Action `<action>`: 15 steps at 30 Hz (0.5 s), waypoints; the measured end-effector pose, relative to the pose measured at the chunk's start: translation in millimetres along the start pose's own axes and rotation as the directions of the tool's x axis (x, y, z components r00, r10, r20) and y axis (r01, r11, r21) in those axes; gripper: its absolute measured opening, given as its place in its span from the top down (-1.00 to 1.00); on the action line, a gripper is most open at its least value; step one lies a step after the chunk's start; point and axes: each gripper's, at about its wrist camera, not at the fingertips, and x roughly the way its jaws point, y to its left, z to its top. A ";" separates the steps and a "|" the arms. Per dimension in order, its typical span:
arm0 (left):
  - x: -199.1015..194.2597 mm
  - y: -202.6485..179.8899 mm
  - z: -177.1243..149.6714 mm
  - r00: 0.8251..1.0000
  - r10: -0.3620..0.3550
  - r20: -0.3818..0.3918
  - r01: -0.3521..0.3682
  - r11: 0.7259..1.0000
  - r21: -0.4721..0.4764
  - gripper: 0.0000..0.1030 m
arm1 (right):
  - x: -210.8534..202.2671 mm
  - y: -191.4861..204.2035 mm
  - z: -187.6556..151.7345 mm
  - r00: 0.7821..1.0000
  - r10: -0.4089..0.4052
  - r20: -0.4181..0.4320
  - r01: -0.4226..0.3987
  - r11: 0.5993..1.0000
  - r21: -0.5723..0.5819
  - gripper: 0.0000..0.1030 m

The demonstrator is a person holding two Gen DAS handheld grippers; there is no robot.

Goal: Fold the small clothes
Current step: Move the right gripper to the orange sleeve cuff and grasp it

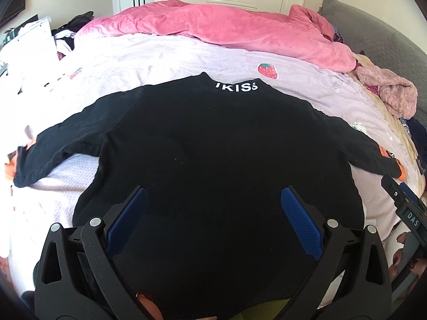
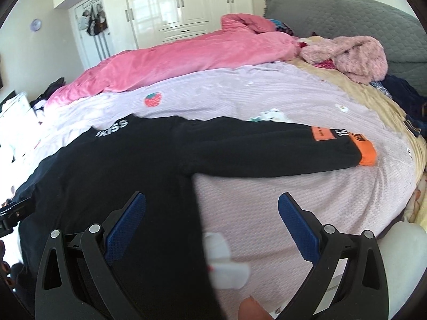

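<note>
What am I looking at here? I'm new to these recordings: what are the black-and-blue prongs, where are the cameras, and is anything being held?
The prongs are two hand-held grippers, each carrying a wide-angle camera looking along its fingers. One picture comes from the left gripper, hovering over the hem of a black sweater. The other comes from the right gripper, at the sweater's side edge, with its orange-cuffed sleeve beyond. The sweater lies flat, sleeves out, on a bed beside a pink blanket. Both grippers are open, holding nothing.

left gripper: I see black plastic arms, silver round screws, and blue textured pads.
right gripper: same black frame, blue pads; white "DAS" lettering shows on its body.
skin: bare fingertip below the gripper.
</note>
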 end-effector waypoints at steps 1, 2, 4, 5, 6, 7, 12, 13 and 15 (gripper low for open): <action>2.6 -1.7 2.0 1.000 0.002 -0.004 -0.002 1.000 0.003 -0.82 | 2.1 -6.0 2.4 1.000 -0.009 0.002 0.009 1.000 0.012 -0.92; 3.5 -2.5 4.0 1.000 -0.007 -0.006 0.007 1.000 0.000 -0.82 | 3.2 -9.5 4.3 1.000 -0.013 0.004 0.013 1.000 0.018 -0.92; 7.6 -7.0 9.3 1.000 -0.010 0.001 0.010 1.000 0.003 -0.82 | 7.0 -19.8 8.5 0.999 -0.032 0.007 0.032 0.999 0.032 -0.92; 10.1 -9.1 11.6 1.000 -0.008 0.002 0.008 1.000 0.006 -0.82 | 8.1 -24.7 10.3 0.999 -0.039 0.011 0.039 0.998 0.039 -0.92; 11.8 -11.0 13.9 1.000 -0.010 0.004 0.010 1.000 0.007 -0.82 | 10.7 -31.4 12.4 0.999 -0.051 0.012 0.051 0.998 0.048 -0.92; 14.6 -13.6 16.5 1.000 -0.007 0.005 0.007 1.000 0.012 -0.82 | 12.5 -37.5 14.0 0.998 -0.065 0.012 0.064 0.996 0.058 -0.92; 28.0 -25.4 27.7 1.000 -0.017 0.000 0.017 1.000 0.019 -0.82 | 22.9 -68.1 20.9 0.993 -0.119 0.011 0.117 0.987 0.113 -0.92; 32.0 -29.0 30.4 1.000 -0.018 -0.003 0.018 1.000 0.022 -0.82 | 25.7 -76.7 22.4 0.991 -0.134 0.008 0.132 0.983 0.128 -0.92; 36.3 -33.3 33.4 1.000 -0.026 -0.007 0.026 0.999 0.023 -0.82 | 28.8 -86.9 24.7 0.988 -0.152 0.008 0.149 0.978 0.144 -0.92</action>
